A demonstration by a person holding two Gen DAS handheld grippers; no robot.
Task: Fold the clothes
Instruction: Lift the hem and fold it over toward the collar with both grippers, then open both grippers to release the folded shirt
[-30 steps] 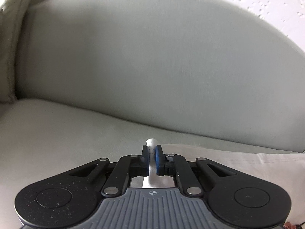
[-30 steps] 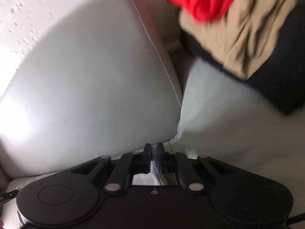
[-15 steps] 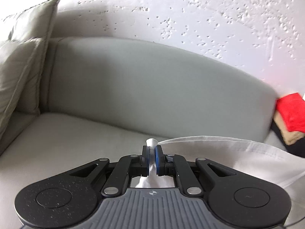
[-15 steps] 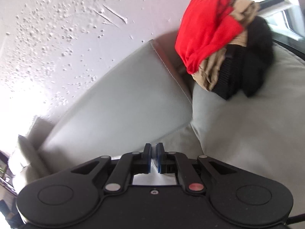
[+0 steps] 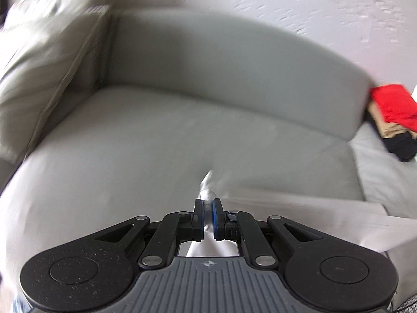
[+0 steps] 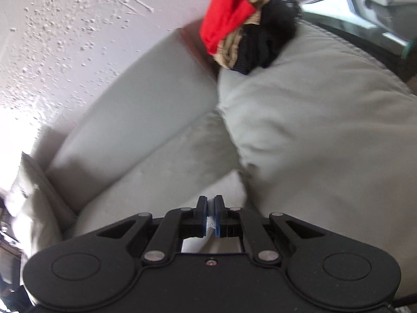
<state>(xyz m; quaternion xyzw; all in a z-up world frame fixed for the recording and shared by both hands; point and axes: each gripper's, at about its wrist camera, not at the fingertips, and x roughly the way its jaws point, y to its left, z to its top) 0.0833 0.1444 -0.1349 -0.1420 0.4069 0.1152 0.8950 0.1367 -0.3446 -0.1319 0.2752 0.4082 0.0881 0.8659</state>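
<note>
Since the earlier frames both views have pulled back from the sofa's backrest: the left wrist view, first filled by backrest alone, now takes in the whole seat cushion (image 5: 161, 140), a side pillow and the far clothes pile; the right wrist view now shows seat, wall and pile together.

White garment (image 5: 299, 216): one piece, low in the left wrist frame, running from the centre out to the lower right edge, over the seat. In the right wrist view it is a pale fold (image 6: 221, 190) just above the fingers, at lower centre.

Left gripper (image 5: 207, 217): jaws narrow, pinched on a bunched tip of the white garment, which pokes up past the blue pads (image 5: 215, 219). Right gripper (image 6: 210, 216): jaws likewise nearly closed, a sliver of white cloth clamped between the pads.

Count: two grippers, one garment in hand, one pile of clothes (image 6: 247, 28) with three colours visible — red on top, tan, black below. It sits at upper centre-right in the right wrist view, on the light cushion (image 6: 325, 120); in the left wrist view it lies at the right edge (image 5: 393, 120), partly cut off.

One pillow (image 5: 44, 60) at upper left, blurred. Textured wall (image 6: 78, 31) behind the backrest.

Hard to read: motion blur smears the garment's edges; its shape and kind cannot be told. The stretch of cloth between the two grips is hidden below the gripper bodies.
</note>
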